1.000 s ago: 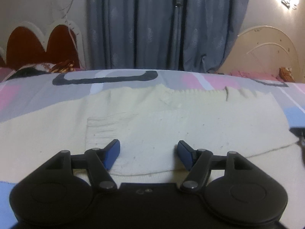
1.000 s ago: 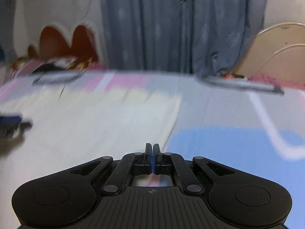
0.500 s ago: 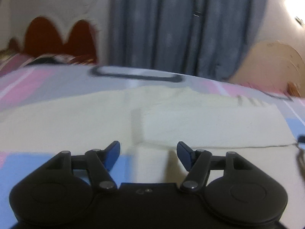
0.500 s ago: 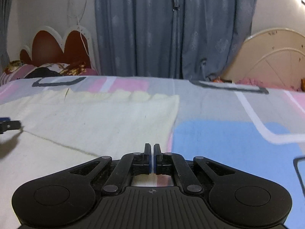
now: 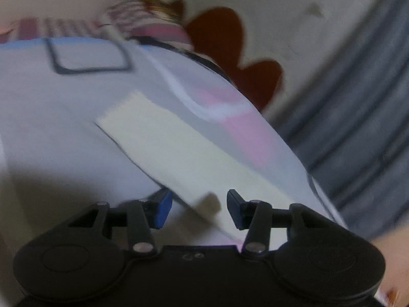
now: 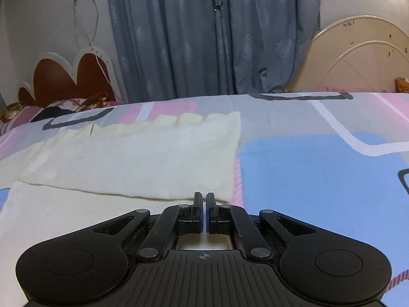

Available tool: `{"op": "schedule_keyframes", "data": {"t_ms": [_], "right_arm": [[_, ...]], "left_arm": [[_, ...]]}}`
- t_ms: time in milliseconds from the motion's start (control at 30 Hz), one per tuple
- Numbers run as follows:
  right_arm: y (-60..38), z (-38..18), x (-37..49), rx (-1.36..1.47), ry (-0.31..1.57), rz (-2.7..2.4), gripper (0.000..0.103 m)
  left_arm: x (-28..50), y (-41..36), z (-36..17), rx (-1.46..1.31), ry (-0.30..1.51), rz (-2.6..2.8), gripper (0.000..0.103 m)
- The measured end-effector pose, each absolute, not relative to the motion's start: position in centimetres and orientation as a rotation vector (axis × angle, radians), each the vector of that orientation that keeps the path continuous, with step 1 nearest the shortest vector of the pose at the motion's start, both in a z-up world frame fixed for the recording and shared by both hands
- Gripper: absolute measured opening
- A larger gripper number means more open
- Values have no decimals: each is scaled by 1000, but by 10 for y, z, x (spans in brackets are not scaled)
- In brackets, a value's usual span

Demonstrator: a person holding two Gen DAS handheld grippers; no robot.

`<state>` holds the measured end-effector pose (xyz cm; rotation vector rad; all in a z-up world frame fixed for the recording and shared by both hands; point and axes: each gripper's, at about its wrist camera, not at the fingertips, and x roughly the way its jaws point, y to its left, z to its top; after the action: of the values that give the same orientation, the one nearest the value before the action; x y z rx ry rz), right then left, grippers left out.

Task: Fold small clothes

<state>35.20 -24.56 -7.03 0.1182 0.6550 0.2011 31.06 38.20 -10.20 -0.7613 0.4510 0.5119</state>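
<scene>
Since the frame half a second earlier, the left tongs have rolled sharply, so their view now shows the bed tilted and blurred; the right tongs have held nearly the same level pose. Left tongs: fingers stand well apart, gripping nothing, with a narrow strip of the cream garment running diagonally between and beyond the blue pads. Whether a pad touches the cloth cannot be told through the blur. Right tongs: fingers almost together, a thin gap between them, holding nothing, positioned just above the near folded edge of the cream garment. It lies flat on the patterned bedsheet. Grey curtains hang behind the bed.
</scene>
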Motion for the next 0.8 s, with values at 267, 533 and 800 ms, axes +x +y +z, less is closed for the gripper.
{"op": "schedule_keyframes", "data": {"t_ms": [267, 533, 800], "right_arm": [[-235, -73, 367, 113, 656, 219, 0], [-234, -71, 367, 128, 634, 224, 0], [-235, -58, 361, 149, 607, 226, 0]], "left_arm": [[334, 418, -99, -830, 438, 581, 4], [393, 285, -35, -462, 400, 180, 2], [457, 109, -40, -284, 507, -118, 2]]}}
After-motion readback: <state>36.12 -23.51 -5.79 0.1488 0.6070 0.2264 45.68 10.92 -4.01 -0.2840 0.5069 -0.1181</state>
